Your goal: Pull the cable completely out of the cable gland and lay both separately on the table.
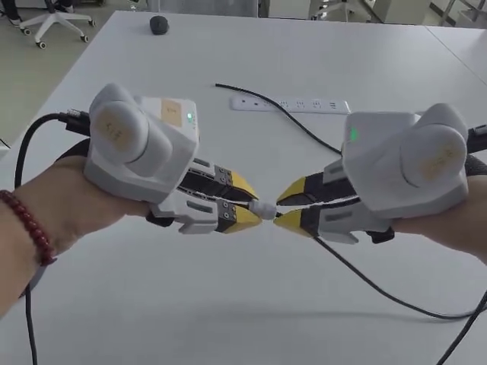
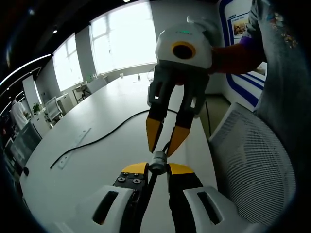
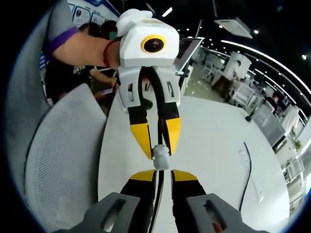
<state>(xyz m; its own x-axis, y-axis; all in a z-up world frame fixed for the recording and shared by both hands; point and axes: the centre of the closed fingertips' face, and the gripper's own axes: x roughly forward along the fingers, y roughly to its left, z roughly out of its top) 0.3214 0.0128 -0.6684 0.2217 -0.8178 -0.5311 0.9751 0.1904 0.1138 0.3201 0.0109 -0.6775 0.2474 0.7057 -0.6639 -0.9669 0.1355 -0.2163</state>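
Observation:
A small white cable gland (image 1: 264, 209) hangs in the air between my two grippers, which face each other tip to tip. My left gripper (image 1: 251, 204) is shut on the gland (image 2: 156, 162), which sits between its yellow fingertips. My right gripper (image 1: 284, 207) is shut on the black cable (image 3: 159, 194), just behind the gland (image 3: 160, 158). In the left gripper view the right gripper (image 2: 165, 143) comes down from above with the cable (image 2: 167, 145) between its tips. In the right gripper view the left gripper (image 3: 156, 145) closes around the gland from above.
A long black cable (image 1: 281, 110) crosses the white table (image 1: 228, 304), passes under the right gripper and runs off at the lower right. A white power strip (image 1: 293, 104) lies beyond it. A dark mouse (image 1: 158, 24) sits at the far edge. A mesh chair (image 2: 248, 160) stands beside the table.

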